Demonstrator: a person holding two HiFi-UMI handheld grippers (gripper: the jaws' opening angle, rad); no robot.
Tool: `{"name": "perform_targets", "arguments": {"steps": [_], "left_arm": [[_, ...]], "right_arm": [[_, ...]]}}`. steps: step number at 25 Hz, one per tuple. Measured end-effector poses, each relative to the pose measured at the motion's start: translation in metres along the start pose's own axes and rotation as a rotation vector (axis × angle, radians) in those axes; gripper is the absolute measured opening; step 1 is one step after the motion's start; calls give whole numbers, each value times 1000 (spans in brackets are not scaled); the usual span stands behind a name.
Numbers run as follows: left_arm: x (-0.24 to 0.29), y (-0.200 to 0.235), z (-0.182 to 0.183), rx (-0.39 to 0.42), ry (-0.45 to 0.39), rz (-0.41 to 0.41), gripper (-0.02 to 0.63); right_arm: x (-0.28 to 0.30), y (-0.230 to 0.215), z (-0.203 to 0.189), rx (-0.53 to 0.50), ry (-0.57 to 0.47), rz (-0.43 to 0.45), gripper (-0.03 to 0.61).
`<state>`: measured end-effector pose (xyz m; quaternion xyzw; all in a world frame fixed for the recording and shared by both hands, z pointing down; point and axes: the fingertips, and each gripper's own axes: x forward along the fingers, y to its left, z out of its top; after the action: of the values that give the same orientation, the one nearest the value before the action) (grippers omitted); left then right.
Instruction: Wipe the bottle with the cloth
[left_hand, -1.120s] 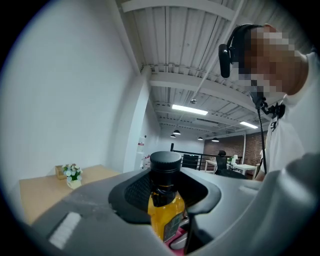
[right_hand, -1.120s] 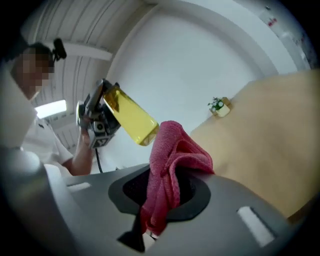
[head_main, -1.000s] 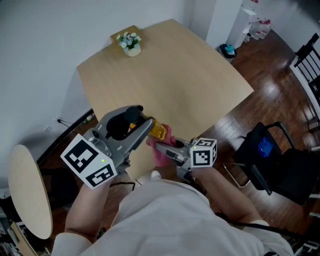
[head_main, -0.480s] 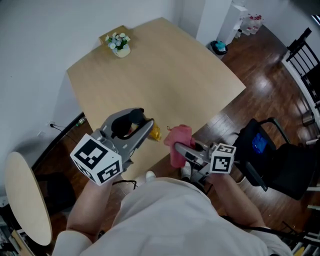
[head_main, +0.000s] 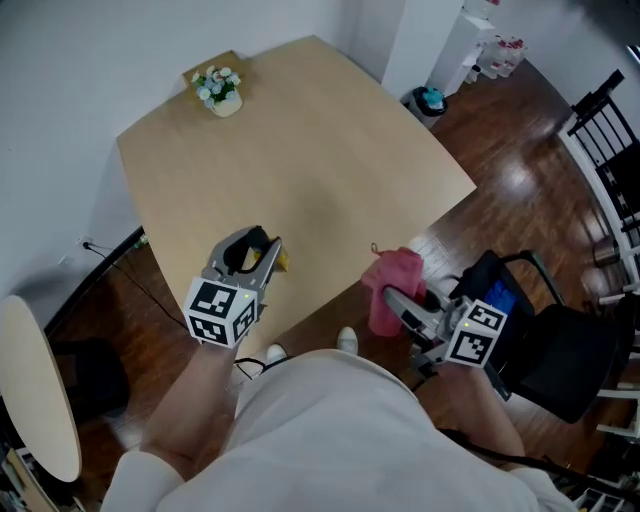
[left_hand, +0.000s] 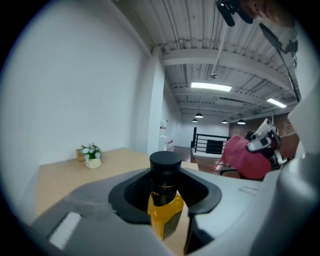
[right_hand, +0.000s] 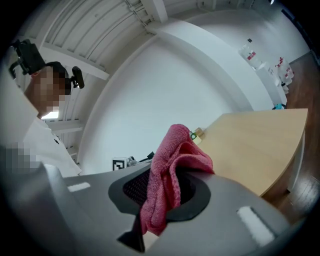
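Bottle (left_hand: 165, 212) pinched in L gripper (head_main: 265, 252) fingers near table (head_main: 300, 150) edge, cloth (head_main: 395, 280) pinched by R gripper (head_main: 388, 300), off table

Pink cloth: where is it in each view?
Head view: cloth lower right of centre, just past the table's near edge.
Left gripper view: far right, mid-height.
Right gripper view: centre, clamped between the jaws.
Shared landmark: the table, in all three.

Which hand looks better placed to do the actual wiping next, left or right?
Right, probably. The right gripper is shut on the pink cloth, while the left gripper clamps the yellow bottle. They are apart, so the right should carry the cloth across.
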<state>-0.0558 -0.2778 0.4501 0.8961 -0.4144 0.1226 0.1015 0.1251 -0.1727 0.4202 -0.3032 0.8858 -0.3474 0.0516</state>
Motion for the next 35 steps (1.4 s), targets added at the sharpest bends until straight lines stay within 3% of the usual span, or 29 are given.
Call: {"name": "perform_targets", "arguments": {"steps": [7, 14, 20, 22, 27, 32, 35], "left_arm": [[43, 21, -54, -17, 41, 177, 156], [55, 39, -97, -30, 43, 261, 156], [56, 31, -94, -7, 19, 290, 163], [53, 30, -91, 3, 27, 301, 204], [30, 13, -83, 37, 51, 323, 222], [-24, -15, -71, 5, 57, 322, 221], [-64, -40, -74, -69, 70, 312, 219]], "right_arm": [[-27, -21, 17, -54, 71, 15, 75], [-41, -38, 18, -80, 134, 21, 75], [-55, -43, 22, -107, 160, 57, 75], [-55, -41, 23, -127, 166, 74, 75], [-55, -34, 16, -187, 184, 125, 75], [-50, -30, 2, -270, 199, 158, 75], [-48, -25, -13, -287, 204, 178, 75]]}}
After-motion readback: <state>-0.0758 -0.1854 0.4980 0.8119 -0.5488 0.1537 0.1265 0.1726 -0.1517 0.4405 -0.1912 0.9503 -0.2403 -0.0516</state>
